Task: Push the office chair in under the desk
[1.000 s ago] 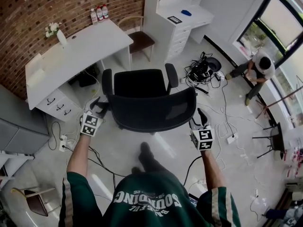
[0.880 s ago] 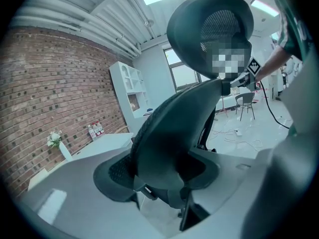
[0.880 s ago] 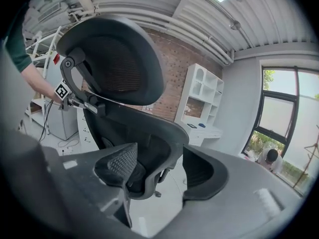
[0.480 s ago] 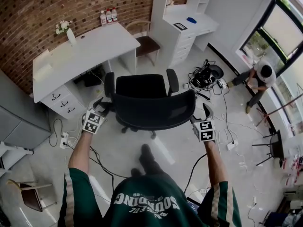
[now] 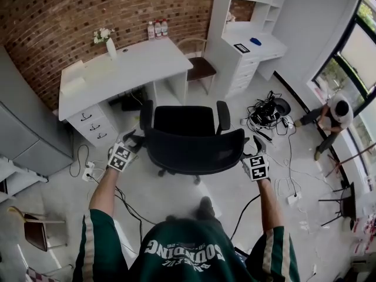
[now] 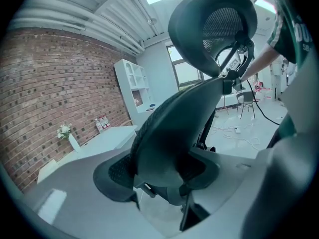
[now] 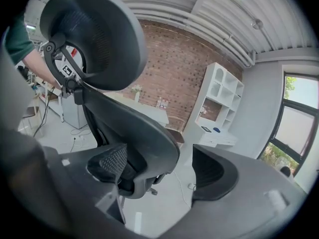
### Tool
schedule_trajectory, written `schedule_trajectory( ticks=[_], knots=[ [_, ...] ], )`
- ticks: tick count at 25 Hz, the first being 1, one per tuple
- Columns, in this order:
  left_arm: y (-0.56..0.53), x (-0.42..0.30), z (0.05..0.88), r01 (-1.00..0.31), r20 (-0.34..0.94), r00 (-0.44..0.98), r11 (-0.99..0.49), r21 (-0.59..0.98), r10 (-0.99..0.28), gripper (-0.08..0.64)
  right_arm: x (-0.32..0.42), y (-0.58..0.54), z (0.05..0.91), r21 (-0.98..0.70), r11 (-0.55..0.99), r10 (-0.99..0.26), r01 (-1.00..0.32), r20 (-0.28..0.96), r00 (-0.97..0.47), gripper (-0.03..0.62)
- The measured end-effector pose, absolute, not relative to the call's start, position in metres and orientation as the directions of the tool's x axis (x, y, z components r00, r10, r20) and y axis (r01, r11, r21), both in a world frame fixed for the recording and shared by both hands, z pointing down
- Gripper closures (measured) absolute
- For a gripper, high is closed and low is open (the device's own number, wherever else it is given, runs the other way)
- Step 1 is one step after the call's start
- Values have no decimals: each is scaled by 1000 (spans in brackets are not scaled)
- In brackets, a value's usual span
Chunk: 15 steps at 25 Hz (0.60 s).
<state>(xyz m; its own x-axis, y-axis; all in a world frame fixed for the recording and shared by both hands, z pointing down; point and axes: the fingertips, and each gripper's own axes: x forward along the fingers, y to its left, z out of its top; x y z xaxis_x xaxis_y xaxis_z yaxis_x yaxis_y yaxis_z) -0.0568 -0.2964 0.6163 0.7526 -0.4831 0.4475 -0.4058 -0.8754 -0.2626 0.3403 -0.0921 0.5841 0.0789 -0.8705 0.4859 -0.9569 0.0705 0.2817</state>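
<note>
One black office chair (image 5: 188, 131) stands on the floor at the centre of the head view. Its seat is turned toward the white desk (image 5: 129, 69) at upper left, with its front near the desk's open knee space but not under it. At the left edge of the backrest (image 5: 197, 151), the left gripper (image 5: 131, 141) has its jaws closed on the rim. At the right edge, the right gripper (image 5: 254, 148) has just been opening its jaws. They stand wide, with the rim between them lying by one pad (image 7: 107, 166) and clear of the other. On the desk, a vase of flowers (image 5: 110, 43) and bottles (image 5: 157, 28) sit by the brick wall (image 5: 70, 10). A wooden chair (image 5: 200, 68) stands right of the desk, cables (image 5: 267, 110) lie farther right, and a person (image 5: 332, 116) bends over at the right edge.
</note>
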Motion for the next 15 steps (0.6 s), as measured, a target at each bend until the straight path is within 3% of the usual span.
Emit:
schedule_trajectory(
  ticks=[4, 11, 15],
  knots=[
    [-287, -74, 616, -423, 458, 739, -869, -257, -495, 318, 338, -95, 595, 226, 126, -865, -966, 501, 5, 197],
    [-270, -97, 616, -439, 448, 736, -861, -255, -508, 318, 315, -94, 603, 157, 176, -885, -972, 458, -86, 302],
    [-262, -108, 616, -454, 439, 734, -855, -251, -519, 318, 306, -92, 605, 136, 165, -891, -977, 444, -89, 307]
  ],
)
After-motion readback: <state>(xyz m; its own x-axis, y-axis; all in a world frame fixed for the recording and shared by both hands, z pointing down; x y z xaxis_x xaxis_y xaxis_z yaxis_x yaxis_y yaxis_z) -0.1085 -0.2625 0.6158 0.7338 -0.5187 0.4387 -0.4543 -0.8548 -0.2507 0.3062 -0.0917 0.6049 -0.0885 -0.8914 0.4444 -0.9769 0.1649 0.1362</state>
